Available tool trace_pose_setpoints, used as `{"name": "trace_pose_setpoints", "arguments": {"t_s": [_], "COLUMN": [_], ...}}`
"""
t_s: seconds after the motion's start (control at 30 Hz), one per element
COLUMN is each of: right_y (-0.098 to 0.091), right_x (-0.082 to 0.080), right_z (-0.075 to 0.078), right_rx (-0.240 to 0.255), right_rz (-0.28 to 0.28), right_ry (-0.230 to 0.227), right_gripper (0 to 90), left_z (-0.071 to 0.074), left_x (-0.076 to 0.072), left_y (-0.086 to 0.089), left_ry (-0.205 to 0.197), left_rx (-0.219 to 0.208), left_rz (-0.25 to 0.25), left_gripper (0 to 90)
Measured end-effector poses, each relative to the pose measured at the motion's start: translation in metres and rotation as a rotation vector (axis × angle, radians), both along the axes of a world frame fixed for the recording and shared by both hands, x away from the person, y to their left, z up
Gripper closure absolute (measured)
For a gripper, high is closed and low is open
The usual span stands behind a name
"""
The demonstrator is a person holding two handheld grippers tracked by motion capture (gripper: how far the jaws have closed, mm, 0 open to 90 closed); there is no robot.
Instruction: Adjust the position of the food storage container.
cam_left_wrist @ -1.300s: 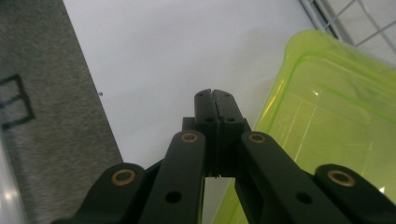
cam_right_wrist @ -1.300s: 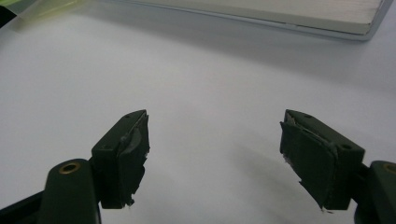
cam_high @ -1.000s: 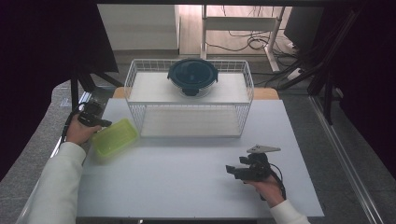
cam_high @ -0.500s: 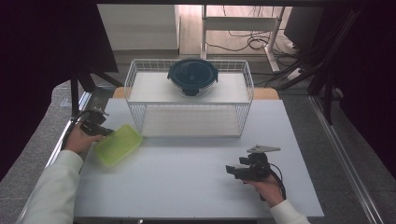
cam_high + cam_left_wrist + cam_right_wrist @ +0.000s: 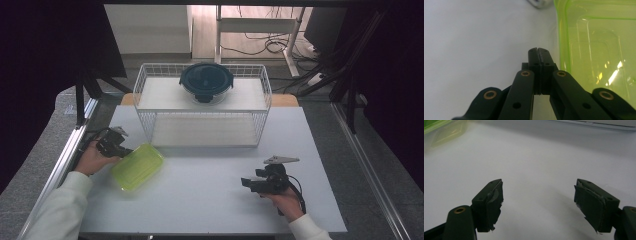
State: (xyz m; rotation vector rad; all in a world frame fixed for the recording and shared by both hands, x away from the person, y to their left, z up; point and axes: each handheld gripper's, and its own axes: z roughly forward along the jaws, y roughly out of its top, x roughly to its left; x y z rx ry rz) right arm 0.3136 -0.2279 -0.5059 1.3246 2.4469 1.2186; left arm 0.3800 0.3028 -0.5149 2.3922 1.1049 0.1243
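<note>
A translucent lime-green rectangular container [image 5: 137,166] lies on the white table [image 5: 210,200] at the left. My left gripper [image 5: 121,149] is at its upper-left edge, pointing toward it. In the left gripper view the black jaws [image 5: 539,50] are shut together with nothing between them, and the green container [image 5: 596,50] lies just to their right. My right gripper [image 5: 248,183] rests low over the table at the front right, pointing left. Its jaws [image 5: 539,202] stand wide open over bare table, and the green container [image 5: 439,130] shows blurred far off at the top left.
A white wire basket [image 5: 205,135] stands at the back middle of the table. On its upper shelf sits a round dark-blue lidded container [image 5: 206,82]. A metal rail [image 5: 67,155] runs along the table's left edge.
The left hand has come nearer along the table's left side, and the green container has slid toward the front right with it. The right hand has stayed still.
</note>
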Motion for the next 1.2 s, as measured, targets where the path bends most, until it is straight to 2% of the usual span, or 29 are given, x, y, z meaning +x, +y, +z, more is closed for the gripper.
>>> {"name": "trace_pose_setpoints", "arguments": {"t_s": [0.4, 0.6, 1.07, 1.2], "right_y": [0.001, 0.0, 0.001, 0.001], "right_x": [0.001, 0.001, 0.002, 0.002], "right_z": [-0.001, -0.003, -0.004, -0.005], "right_rx": [-0.005, -0.004, -0.013, -0.014], "right_rz": [0.002, 0.003, 0.01, 0.008], "right_ry": [0.014, 0.023, 0.035, 0.038], "right_gripper": [22.8, 22.8, 22.8, 22.7], "left_z": [-0.001, -0.002, -0.003, 0.003], "left_x": [-0.015, -0.018, -0.02, -0.022], "left_y": [-0.032, -0.043, -0.053, -0.048], "left_ry": [-0.005, 0.0, 0.002, -0.031], "left_rx": [-0.022, -0.033, -0.053, -0.057], "left_rz": [-0.093, -0.117, -0.129, -0.103], "left_gripper": [90.0, 90.0, 90.0, 90.0]}}
